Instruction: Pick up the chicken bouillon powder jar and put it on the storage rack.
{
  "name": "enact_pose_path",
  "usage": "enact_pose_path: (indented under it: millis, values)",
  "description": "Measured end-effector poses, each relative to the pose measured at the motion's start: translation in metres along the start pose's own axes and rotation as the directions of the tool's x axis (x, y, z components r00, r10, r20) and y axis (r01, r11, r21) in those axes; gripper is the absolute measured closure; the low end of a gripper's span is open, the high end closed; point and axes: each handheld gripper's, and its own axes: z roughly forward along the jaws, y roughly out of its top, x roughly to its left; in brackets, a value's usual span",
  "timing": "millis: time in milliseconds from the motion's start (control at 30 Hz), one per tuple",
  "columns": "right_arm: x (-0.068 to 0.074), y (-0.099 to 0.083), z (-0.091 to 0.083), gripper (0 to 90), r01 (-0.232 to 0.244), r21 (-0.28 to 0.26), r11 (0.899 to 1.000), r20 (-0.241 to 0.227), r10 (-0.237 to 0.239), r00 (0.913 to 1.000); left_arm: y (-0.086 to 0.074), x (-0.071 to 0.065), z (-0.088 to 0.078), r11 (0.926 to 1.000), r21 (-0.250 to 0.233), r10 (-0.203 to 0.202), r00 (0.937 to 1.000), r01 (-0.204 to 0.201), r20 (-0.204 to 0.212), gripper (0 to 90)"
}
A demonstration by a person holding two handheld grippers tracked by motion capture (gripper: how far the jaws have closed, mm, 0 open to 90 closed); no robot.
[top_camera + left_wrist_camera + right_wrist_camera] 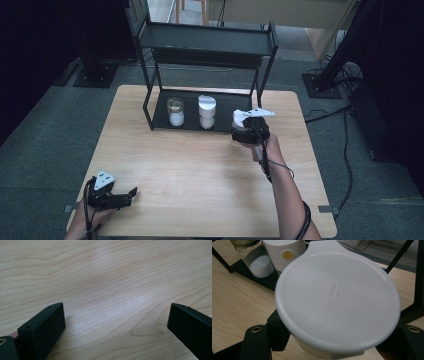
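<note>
My right gripper (334,340) is shut on a white container with a round tabbed lid (337,295), one black jaw on each side of its body. In the high view this gripper (241,135) hovers just in front of the right end of the black rack's lower shelf (227,107). On that shelf stand a glass jar (175,111) with a gold lid and white powder inside, and a white canister (207,112). My left gripper (131,194) rests at the table's near left corner. Its jaws (116,315) stand wide apart over bare wood.
The wooden table (200,175) has rounded corners. The two-tier black metal rack (210,40) stands at its far edge, with its upper shelf overhanging the jars. Cables (345,150) trail over the carpet to the right. Dark stands flank the table.
</note>
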Motion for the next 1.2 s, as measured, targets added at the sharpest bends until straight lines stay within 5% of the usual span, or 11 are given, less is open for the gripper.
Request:
enact_pose_path:
  millis: [1200]
  values:
    - [-0.007,0.041,0.056,30.3,-0.031,0.025,0.999,0.051,0.030,0.9982,0.000,0.001,0.000,1.0000,-0.003,-0.004,0.9999,0.004,0.011,1.7]
